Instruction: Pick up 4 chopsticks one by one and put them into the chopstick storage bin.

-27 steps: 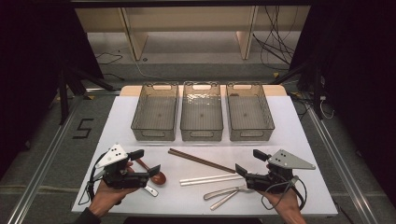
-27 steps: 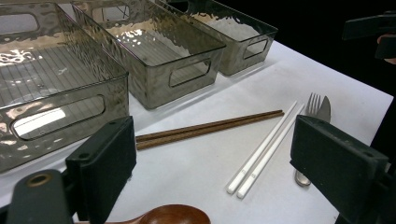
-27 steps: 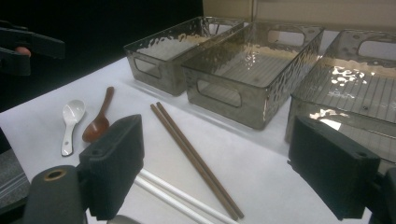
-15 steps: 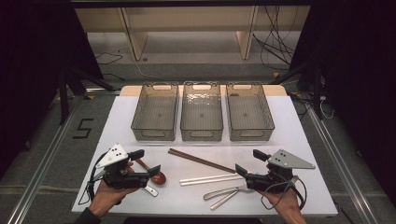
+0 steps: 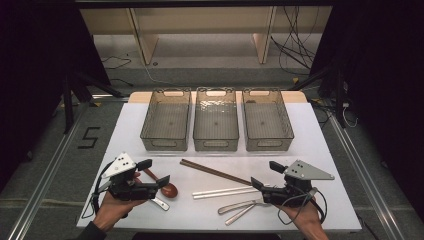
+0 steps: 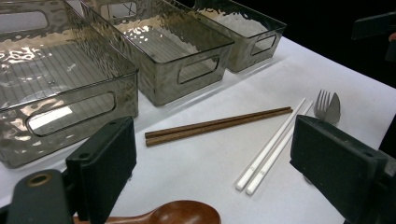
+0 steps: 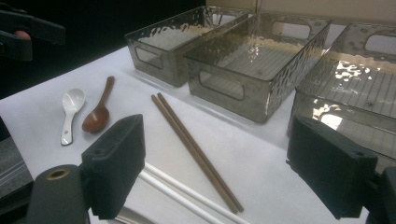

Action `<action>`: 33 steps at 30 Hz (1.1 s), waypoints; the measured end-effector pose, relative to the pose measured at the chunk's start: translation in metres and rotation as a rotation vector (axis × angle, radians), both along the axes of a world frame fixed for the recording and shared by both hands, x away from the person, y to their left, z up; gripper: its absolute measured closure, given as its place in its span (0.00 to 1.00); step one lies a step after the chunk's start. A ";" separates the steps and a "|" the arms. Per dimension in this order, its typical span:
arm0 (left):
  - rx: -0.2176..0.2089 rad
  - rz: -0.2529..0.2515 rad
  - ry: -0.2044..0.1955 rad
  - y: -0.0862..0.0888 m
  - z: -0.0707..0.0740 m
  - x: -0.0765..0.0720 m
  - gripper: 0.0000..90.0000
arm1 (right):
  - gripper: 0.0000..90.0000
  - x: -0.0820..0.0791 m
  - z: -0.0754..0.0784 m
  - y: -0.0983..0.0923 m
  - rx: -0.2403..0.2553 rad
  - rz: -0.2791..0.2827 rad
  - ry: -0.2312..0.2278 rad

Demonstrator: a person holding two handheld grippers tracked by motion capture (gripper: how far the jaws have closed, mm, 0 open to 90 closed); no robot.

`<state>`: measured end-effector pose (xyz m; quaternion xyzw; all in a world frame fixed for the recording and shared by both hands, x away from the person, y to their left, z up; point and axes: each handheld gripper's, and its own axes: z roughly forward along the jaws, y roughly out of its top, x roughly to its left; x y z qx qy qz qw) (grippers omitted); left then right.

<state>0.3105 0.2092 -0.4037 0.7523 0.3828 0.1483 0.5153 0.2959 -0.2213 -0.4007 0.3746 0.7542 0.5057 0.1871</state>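
My left gripper (image 5: 154,172) stands open low over the table's front left, above a brown wooden spoon (image 5: 167,189) and a white ceramic spoon (image 5: 160,203). In the left gripper view its jaws are wide apart with nothing between them, and the wooden spoon (image 6: 182,215) lies just below. My right gripper (image 5: 266,175) is open at the front right, beside a metal fork and spoon (image 5: 240,207). Brown chopsticks (image 5: 215,171) and white chopsticks (image 5: 225,192) lie between the two grippers. The right gripper view shows the brown chopsticks (image 7: 196,154) ahead of its empty jaws.
Three empty smoky clear bins stand side by side at the back of the white table (image 5: 325,150): left bin (image 5: 165,145), middle bin (image 5: 215,145), right bin (image 5: 270,145). Dark floor and cables surround the table.
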 end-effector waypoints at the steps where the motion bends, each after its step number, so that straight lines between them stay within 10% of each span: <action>1: 0.002 0.000 0.000 0.000 0.000 0.000 0.15 | 0.23 0.000 0.000 0.001 -0.002 0.005 0.003; 20: 0.006 -0.005 0.007 0.000 0.000 0.000 0.15 | 0.29 0.006 -0.012 0.021 -0.179 0.175 0.114; 33: 0.009 -0.006 0.008 -0.001 -0.001 0.001 0.15 | 0.43 0.033 -0.019 0.050 -0.479 0.353 0.176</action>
